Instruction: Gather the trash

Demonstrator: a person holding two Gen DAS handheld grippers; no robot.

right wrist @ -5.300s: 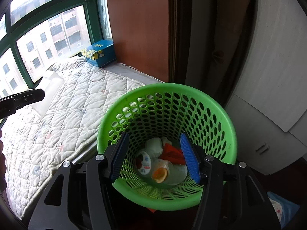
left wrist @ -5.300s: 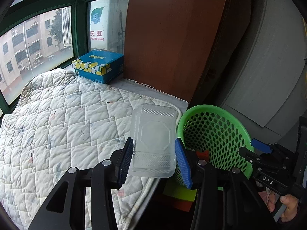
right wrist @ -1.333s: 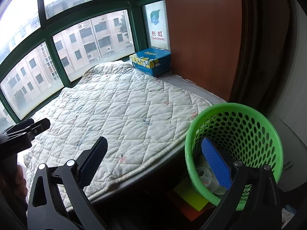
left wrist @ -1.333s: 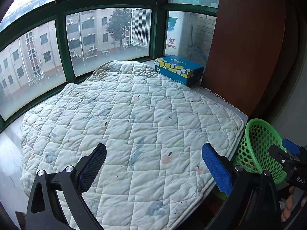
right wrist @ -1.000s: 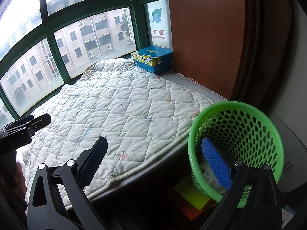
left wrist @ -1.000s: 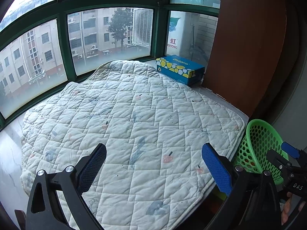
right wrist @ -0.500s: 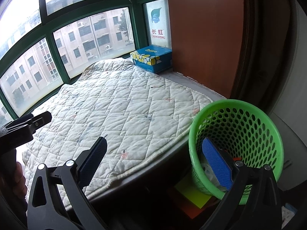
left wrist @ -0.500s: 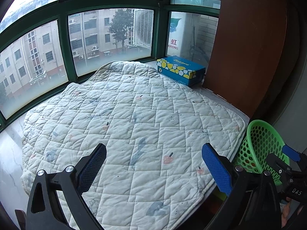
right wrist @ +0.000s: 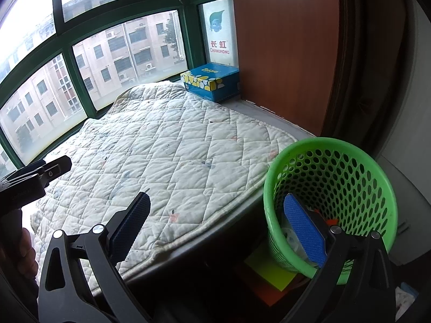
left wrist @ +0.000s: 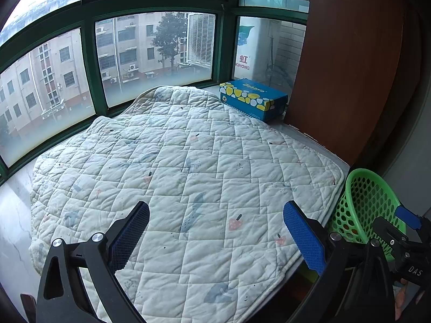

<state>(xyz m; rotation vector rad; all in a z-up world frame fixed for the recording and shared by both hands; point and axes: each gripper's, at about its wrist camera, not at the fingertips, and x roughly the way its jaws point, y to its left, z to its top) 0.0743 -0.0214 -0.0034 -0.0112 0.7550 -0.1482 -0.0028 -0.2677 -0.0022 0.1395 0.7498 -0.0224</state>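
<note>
A green perforated basket (right wrist: 347, 188) stands on the floor at the right end of the window seat, with pale and orange trash showing in its bottom. The same basket (left wrist: 361, 204) appears at the right edge of the left wrist view. My left gripper (left wrist: 215, 237) hangs open over the white quilted mat (left wrist: 188, 177), nothing between its blue pads. My right gripper (right wrist: 215, 228) is open too, empty, its right pad in front of the basket's near wall. No loose trash shows on the mat (right wrist: 172, 156).
A blue and yellow tissue box (left wrist: 253, 99) sits at the mat's far corner by a brown wooden panel (right wrist: 285, 48). Green-framed windows (left wrist: 89, 67) ring the seat. Yellow and orange sheets (right wrist: 269, 271) lie on the floor beside the basket. A hand (right wrist: 18, 250) holds the left gripper's handle.
Five seconds ago the left gripper held a clear plastic box by the basket; now it is empty and wide open. Both grippers have drawn back slightly from the seat and basket.
</note>
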